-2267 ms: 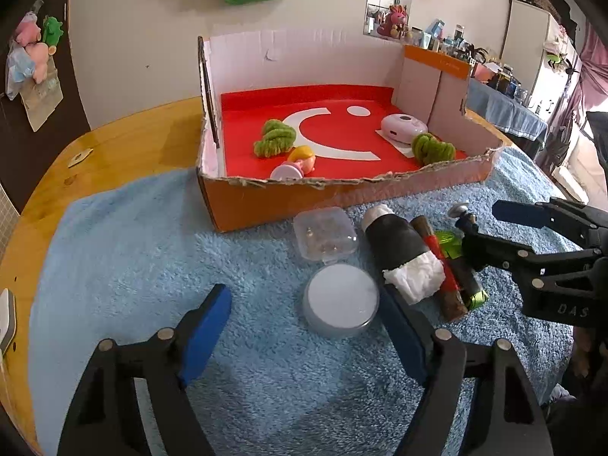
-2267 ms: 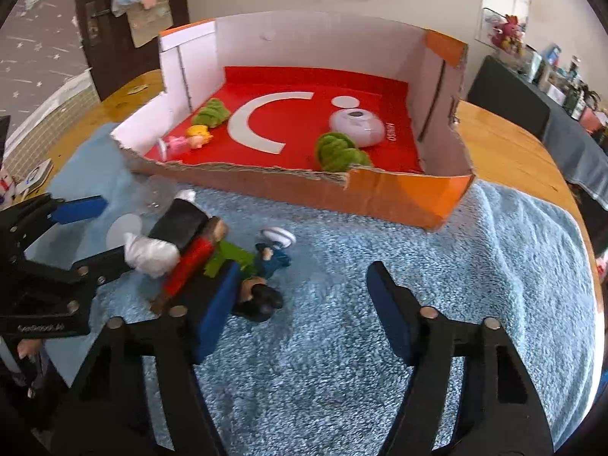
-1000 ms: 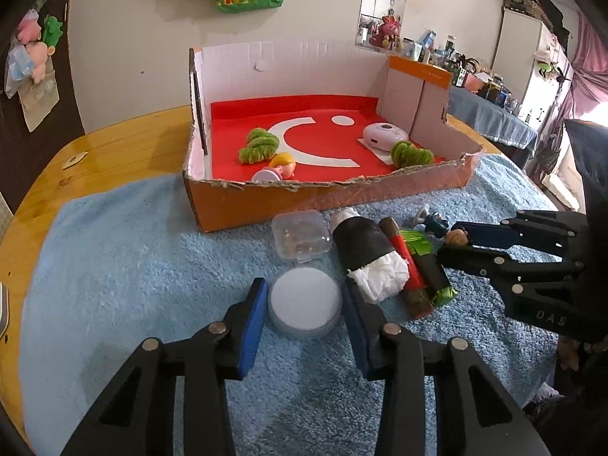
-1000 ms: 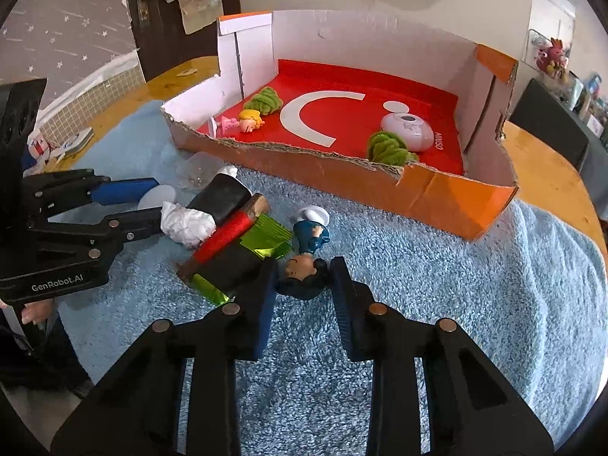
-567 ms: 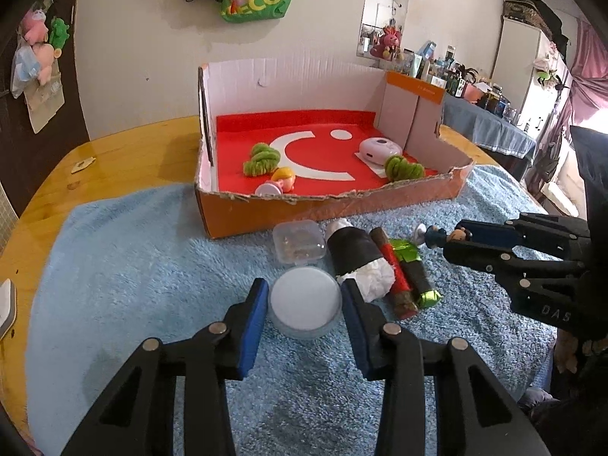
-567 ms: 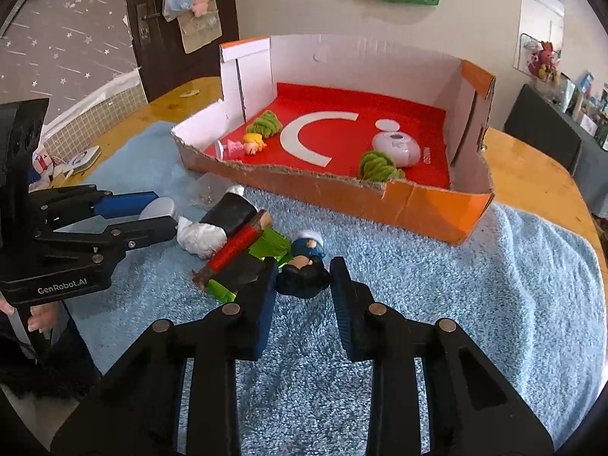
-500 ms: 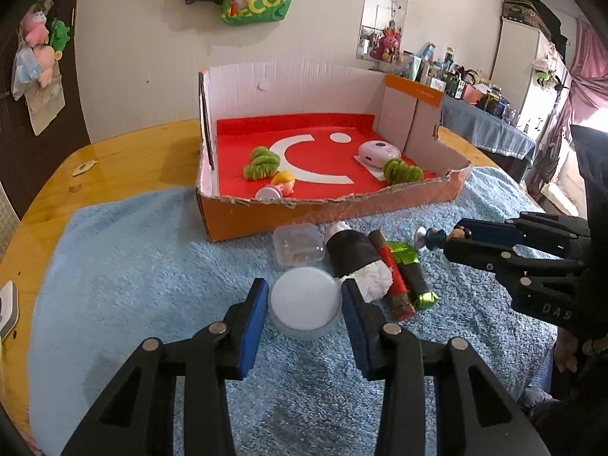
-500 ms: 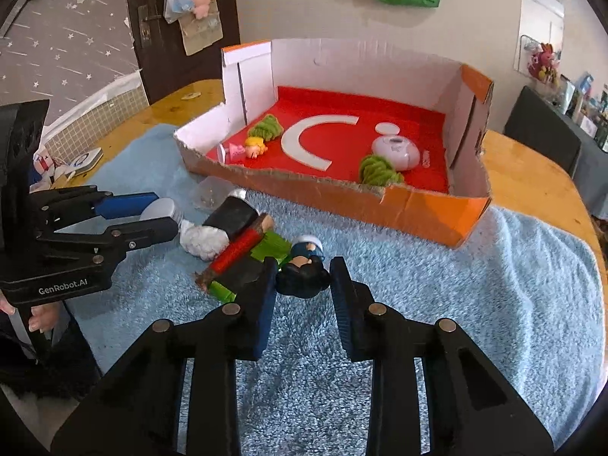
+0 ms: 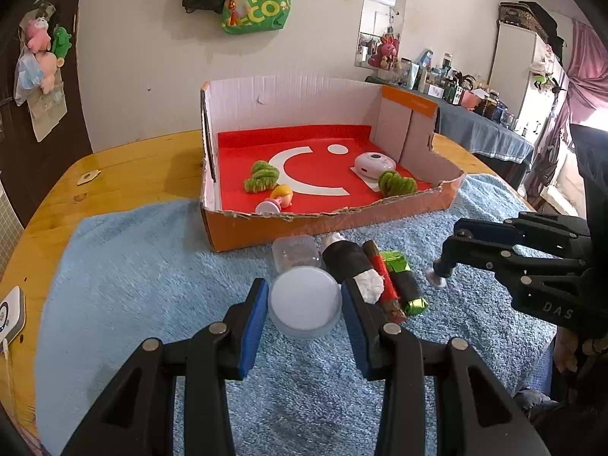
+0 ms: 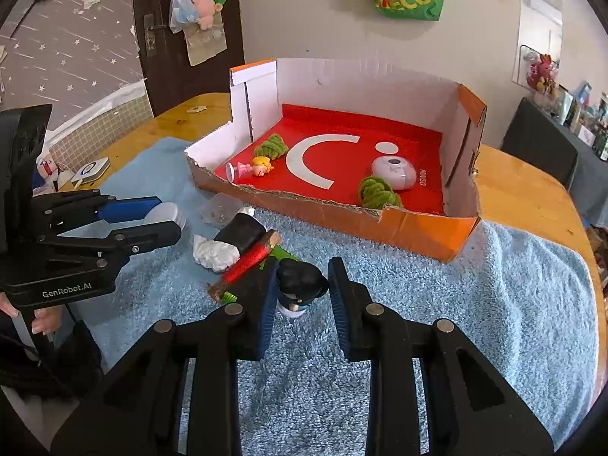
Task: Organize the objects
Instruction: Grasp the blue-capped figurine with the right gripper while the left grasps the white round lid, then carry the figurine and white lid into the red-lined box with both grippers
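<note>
Now, with the left gripper (image 9: 304,304) clamped on the round white lidded tub (image 9: 304,307) and the right gripper (image 10: 300,288) pinching the small dark-haired toy figure (image 10: 300,285), both just above the blue towel (image 9: 152,266), carry each over the torn front wall of the orange cardboard box (image 9: 266,228) before the jaws let go

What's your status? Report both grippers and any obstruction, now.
Left gripper shut on round white jar. Right gripper shut on small figurine. Cardboard box ahead, path clear.

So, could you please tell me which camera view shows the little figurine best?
The right wrist view: the figurine sits centred between the right gripper pads. The left wrist view shows only its base and legs hanging below that gripper.
</note>
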`<state>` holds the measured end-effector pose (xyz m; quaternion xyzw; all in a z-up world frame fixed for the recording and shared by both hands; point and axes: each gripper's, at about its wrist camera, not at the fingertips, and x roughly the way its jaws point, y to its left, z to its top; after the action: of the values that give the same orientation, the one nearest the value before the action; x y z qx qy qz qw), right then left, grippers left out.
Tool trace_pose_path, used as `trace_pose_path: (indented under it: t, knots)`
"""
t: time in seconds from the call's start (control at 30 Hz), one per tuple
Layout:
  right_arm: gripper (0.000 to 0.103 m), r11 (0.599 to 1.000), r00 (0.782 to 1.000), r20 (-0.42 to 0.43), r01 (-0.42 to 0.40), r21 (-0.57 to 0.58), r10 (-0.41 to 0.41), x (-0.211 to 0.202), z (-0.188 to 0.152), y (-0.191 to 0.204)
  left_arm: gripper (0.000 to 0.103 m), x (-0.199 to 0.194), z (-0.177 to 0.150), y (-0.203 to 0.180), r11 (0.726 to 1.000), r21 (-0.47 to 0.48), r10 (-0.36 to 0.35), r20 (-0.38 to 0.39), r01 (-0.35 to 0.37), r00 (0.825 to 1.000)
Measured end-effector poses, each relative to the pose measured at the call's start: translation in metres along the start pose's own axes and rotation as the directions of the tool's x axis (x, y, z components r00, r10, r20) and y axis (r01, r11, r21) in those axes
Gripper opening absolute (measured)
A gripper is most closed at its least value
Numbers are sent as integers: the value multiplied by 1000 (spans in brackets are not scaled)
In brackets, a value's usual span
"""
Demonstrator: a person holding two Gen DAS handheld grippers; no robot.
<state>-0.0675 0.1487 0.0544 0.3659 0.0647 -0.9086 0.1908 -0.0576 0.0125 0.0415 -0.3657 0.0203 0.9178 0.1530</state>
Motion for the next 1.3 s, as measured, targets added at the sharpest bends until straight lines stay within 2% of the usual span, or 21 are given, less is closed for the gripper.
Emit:
trace_pose_path:
  t: [0.4,0.57,1.0,1.3]
  knots:
    - [25,1000,1000,1,-3,1,3,-2,2,2,41,-5,3,-3,1000,3,-6,11,6,1000]
    - [25,1000,1000,12,-7,-10,7,-6,10,2,41,-9,14,-4,1000,6,-31,21,31,999]
    - [25,997,997,74,1,-73,4,-14,70,-7,42,9,67,-6,996,34,-78,15,77,997]
    - [25,994,999,54,11,-112,-5,20,106,-15,41,50,92,-8,995,43,-90,-59,92,994]
